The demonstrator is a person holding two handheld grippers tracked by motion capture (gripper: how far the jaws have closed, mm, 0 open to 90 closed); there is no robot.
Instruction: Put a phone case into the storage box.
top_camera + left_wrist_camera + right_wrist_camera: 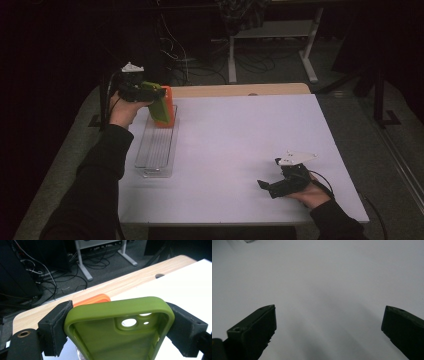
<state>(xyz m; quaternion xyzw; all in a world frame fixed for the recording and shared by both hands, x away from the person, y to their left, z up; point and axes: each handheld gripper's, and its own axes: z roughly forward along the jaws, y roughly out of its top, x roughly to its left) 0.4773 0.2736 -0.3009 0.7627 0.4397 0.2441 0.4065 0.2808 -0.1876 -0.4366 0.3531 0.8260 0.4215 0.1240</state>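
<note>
Green phone case [159, 106] clamped across its width by left gripper [142, 92], held tilted over clear tray [150, 167] near table's [240, 150] far left corner, beside orange case [168, 95]. Tray's long axis running near-to-far, directly below. Right gripper [272, 186] spread wide, empty, near right edge.

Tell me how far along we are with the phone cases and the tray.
Done: an orange phone case already stands at the far end of the clear tray. In hand: the left gripper clamps the green phone case above that end. Left: setting it in and letting go. The right gripper waits open.
</note>
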